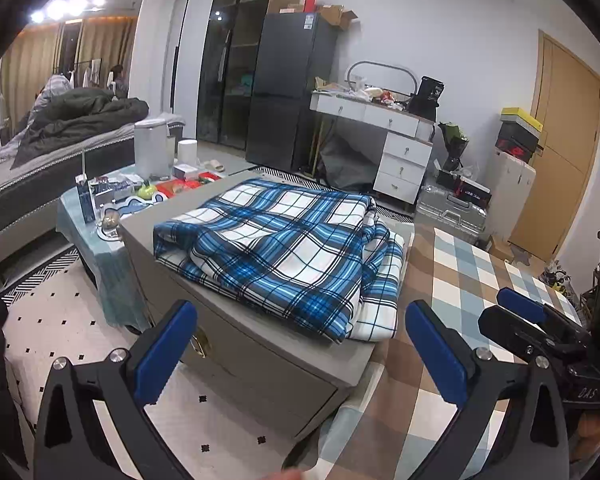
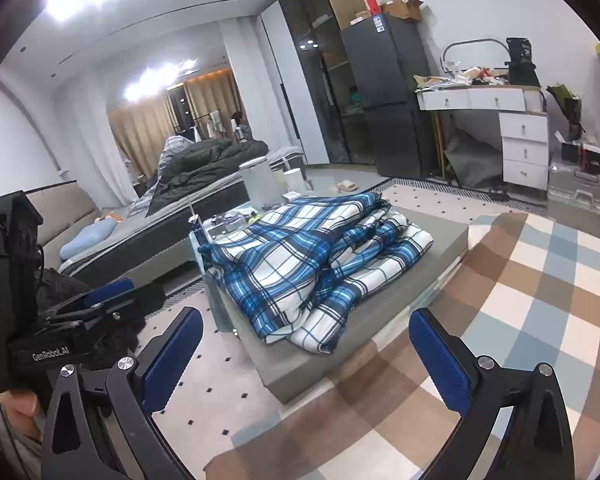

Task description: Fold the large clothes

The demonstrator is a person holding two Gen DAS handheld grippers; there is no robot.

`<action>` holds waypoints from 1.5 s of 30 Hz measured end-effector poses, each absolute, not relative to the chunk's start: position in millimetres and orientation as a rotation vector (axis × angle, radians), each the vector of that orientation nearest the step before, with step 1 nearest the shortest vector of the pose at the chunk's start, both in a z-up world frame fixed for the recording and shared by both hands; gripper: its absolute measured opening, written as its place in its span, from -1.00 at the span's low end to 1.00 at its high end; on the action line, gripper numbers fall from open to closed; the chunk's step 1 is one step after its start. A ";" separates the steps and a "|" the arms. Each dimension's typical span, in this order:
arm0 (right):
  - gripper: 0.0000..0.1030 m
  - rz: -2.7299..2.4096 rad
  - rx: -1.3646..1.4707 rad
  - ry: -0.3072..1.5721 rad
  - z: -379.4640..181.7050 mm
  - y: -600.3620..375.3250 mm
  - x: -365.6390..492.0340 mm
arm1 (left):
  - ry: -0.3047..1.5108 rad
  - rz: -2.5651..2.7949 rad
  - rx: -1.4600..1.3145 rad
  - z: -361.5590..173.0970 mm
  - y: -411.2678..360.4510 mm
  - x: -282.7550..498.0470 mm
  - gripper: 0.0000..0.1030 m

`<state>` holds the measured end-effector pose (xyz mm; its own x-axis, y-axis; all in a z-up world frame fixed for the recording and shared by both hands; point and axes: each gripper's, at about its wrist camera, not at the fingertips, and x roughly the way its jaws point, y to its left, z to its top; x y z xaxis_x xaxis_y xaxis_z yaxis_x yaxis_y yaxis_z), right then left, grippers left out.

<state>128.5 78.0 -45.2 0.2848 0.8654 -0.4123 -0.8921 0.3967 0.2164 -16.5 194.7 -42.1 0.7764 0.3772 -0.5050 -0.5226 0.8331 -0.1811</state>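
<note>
Where the left gripper [image 2: 112, 296] shows, its body reads "GenRobot.AI".

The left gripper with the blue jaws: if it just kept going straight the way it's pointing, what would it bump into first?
Probably the folded blue plaid cloth on the grey table. The left gripper, jaws wide open and empty, aims at it with nothing between, though depth is hard to judge.

Both grippers were built alike: left gripper [image 1: 300, 348] and right gripper [image 2: 306, 354] had black angular arms, blue ribbed pads [image 1: 166, 350], silver screws [image 2: 126, 362] at pivots. "GenRobot.AI" lettering [image 2: 50, 354] was printed white on black housing.
</note>
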 end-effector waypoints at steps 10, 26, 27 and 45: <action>1.00 1.192 -0.046 0.492 -43.2 75.5 125.2 | 0.453 0.491 -0.289 -42.3 190.0 -19.3 0.97; 1.00 1.186 -0.041 0.486 -44.9 70.0 125.3 | 0.451 0.480 -0.295 -42.8 192.4 -19.4 0.97; 1.00 1.185 -0.040 0.486 -44.6 69.4 125.3 | 0.452 0.480 -0.294 -43.0 192.2 -19.1 0.97; 1.00 1.202 -0.042 0.473 -43.0 66.6 122.0 | 0.458 0.480 -0.289 -43.8 190.5 -17.9 0.97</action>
<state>122.0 66.6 -43.0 0.2751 0.8856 -0.3742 -0.9030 0.3716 0.2155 -17.9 190.5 -43.8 0.7895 0.3753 -0.4856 -0.5022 0.8499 -0.1596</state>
